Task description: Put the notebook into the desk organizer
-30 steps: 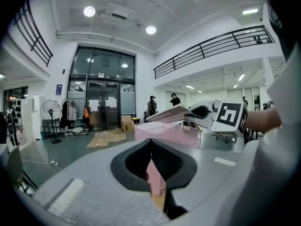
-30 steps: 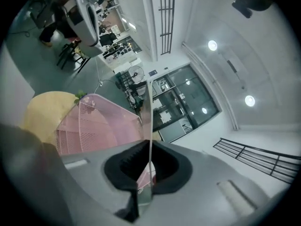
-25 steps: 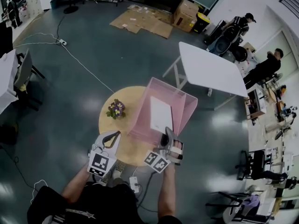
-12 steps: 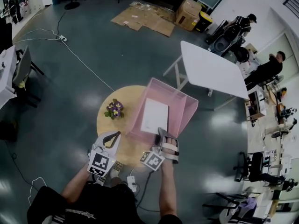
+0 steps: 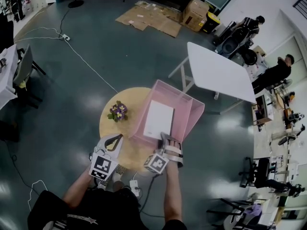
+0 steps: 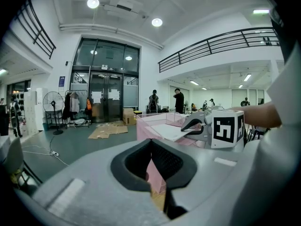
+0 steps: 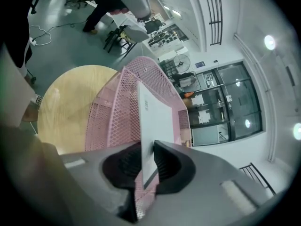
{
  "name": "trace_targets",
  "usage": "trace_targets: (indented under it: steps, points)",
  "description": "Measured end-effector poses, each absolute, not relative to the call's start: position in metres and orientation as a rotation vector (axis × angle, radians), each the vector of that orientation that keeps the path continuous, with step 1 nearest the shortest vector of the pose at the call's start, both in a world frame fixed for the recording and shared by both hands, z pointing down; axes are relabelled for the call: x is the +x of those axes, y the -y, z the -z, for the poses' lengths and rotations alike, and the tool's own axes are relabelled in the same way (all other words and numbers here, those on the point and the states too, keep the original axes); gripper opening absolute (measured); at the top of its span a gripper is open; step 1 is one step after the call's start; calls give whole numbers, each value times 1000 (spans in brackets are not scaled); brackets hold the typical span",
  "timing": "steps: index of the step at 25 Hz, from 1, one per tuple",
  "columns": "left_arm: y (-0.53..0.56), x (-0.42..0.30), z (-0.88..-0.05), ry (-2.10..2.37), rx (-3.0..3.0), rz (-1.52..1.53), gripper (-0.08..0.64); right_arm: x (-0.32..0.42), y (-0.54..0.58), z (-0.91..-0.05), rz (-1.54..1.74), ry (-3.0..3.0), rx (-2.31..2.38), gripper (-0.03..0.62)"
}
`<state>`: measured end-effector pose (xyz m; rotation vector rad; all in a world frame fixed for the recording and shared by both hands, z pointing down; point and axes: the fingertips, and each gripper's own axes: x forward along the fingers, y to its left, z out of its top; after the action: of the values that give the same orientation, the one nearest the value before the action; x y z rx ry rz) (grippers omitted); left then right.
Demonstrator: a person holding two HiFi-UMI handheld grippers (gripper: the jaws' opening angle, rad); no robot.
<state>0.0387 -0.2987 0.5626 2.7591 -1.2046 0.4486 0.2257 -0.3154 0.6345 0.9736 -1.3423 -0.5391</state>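
Round table [image 5: 109,131]; notebook [image 5: 159,120], label [image 7: 146,106] illegible

1. A round, pale wooden table [image 5: 109,128] stands on a grey floor [image 5: 120,56].
2. A pink mesh desk organizer [image 5: 189,111] sits on the table's right side.
3. A small bunch of flowers [image 5: 118,112] stands left of the organizer, clear of it.
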Motion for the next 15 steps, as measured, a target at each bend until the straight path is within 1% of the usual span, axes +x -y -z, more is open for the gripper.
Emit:
trace_targets:
  steps: [3,6,12,13,15]
  points:
    - [298,38,-562,1201,2759,-451,11,227,316,-635,523,1352,972,63]
    - [297,37,-563,1201,2758,-464,11,226,315,-628,489,1370,994,97]
    - [294,37,-560,1201,2762,-469,11,227,312,-613,426,1437,993,237]
    - [294,37,-560,1200,2763,-468,11,228,311,-615,408,1450,986,253]
    - [292,37,-558,1195,2767,-468,11,229,307,-619,373,1470,974,262]
